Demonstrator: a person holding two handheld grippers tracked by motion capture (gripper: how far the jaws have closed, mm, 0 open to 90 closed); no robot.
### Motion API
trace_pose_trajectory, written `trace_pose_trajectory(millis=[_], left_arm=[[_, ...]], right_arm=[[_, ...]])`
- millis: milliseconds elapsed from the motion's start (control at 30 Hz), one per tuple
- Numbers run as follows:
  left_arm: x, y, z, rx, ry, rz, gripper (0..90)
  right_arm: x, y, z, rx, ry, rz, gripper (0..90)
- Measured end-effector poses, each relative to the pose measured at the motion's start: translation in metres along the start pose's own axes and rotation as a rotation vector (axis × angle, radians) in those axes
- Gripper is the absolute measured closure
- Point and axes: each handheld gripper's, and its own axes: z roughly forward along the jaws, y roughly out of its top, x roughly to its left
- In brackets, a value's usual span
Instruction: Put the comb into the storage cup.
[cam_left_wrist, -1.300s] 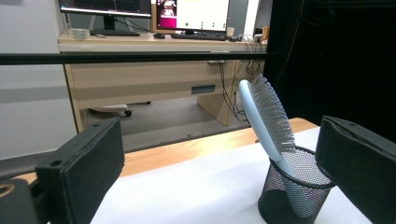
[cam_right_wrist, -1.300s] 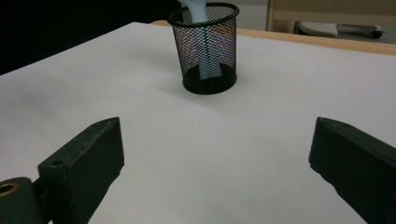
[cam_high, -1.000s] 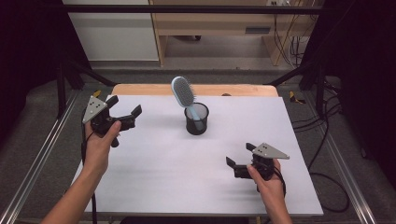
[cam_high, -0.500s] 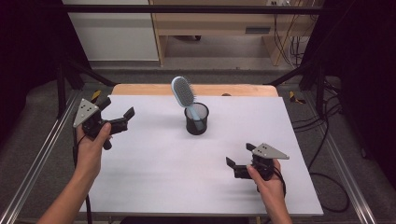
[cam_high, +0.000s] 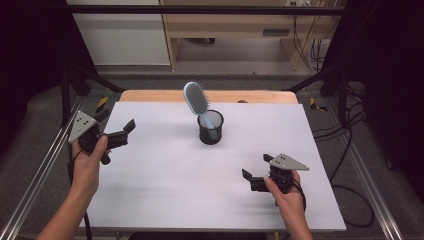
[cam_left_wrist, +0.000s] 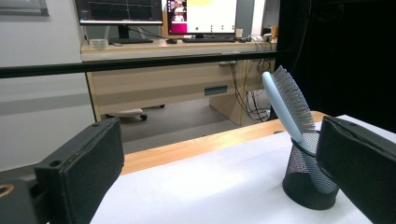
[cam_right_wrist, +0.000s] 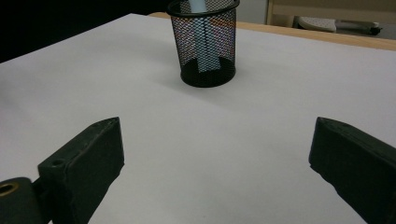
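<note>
Right hand-held gripper: nearest, low over white surface, near its right front; jaws spread, nothing between them.
Left hand-held gripper: raised at surface's left edge, jaws apart, nothing held, pointed toward cup.
Black wire-mesh cup: upright, centre-back, well apart from both.
Light-blue plastic hairbrush: handle down in cup, bristle head leaning left-back.

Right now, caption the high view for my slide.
Light blue hairbrush stands tilted in black mesh cup on white table; open left gripper and right gripper apart.
</note>
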Motion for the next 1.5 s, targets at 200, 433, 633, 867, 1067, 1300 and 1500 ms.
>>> trace_pose_trajectory(millis=[200, 433, 633, 867, 1067, 1300, 1500], left_arm=[[0.008, 0.003, -0.015, -0.03, 0.017, -0.013, 1.2], [0.024, 0.003, -0.039, -0.044, 0.043, -0.018, 0.9], [0.034, -0.002, -0.053, -0.053, 0.057, -0.033, 0.9], [0.034, -0.01, -0.062, -0.062, 0.031, -0.035, 0.9], [0.028, -0.019, -0.068, -0.071, -0.001, -0.021, 1.0], [0.02, -0.029, -0.074, -0.063, -0.013, -0.015, 1.0], [0.013, -0.038, -0.077, -0.051, -0.03, -0.004, 1.1]], right_arm=[[0.001, -0.002, 0.001, -0.023, -0.008, -0.002, 3.7], [-0.002, 0.003, -0.002, -0.071, -0.052, -0.046, 3.8], [-0.006, 0.004, -0.003, -0.056, -0.066, -0.055, 4.0], [-0.012, 0.003, -0.014, -0.051, -0.083, -0.074, 4.0], [-0.018, -0.002, -0.025, -0.061, -0.096, -0.077, 4.1], [-0.023, -0.008, -0.032, -0.08, -0.111, -0.081, 4.0], [-0.025, -0.015, -0.031, -0.094, -0.117, -0.067, 4.1]])
